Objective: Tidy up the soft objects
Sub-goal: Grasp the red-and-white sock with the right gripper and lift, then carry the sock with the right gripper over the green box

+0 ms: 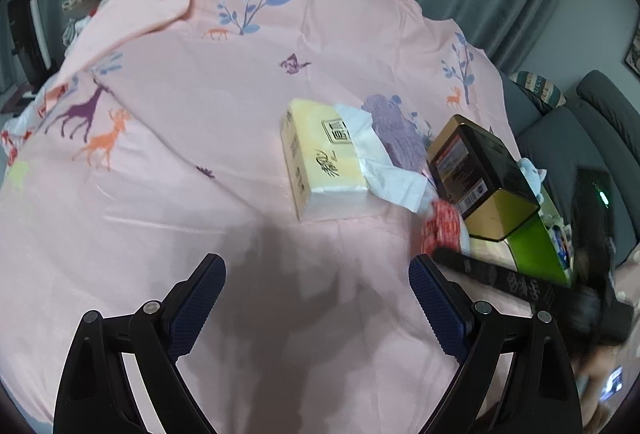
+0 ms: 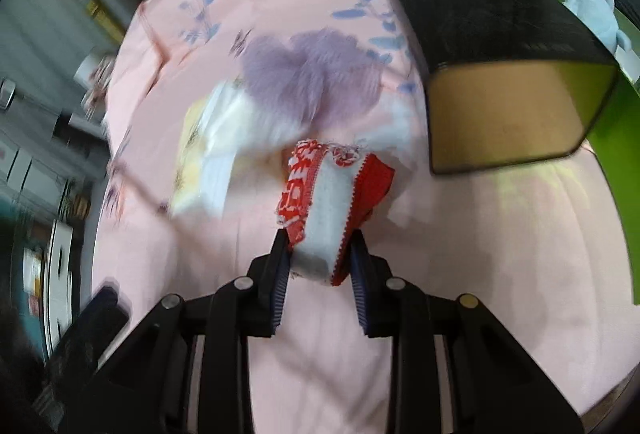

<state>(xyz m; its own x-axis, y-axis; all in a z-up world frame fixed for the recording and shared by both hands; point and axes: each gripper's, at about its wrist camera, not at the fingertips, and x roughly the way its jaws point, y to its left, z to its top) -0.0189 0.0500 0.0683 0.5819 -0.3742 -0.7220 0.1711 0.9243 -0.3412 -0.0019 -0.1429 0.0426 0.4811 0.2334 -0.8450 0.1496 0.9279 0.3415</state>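
My left gripper (image 1: 316, 274) is hanging wide open over the pink sheet (image 1: 200, 106), nothing in it. Tissue pack (image 1: 320, 162) is sitting ahead, purple fluff (image 2: 312, 74) just past it. Right gripper (image 2: 320, 246) is pinching the red-and-white sock (image 2: 328, 202), beside the tin (image 2: 500, 62).

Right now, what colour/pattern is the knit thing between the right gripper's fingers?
Red and white: the knit item has patterned red sides and a white middle band. Clearest in the right wrist view.
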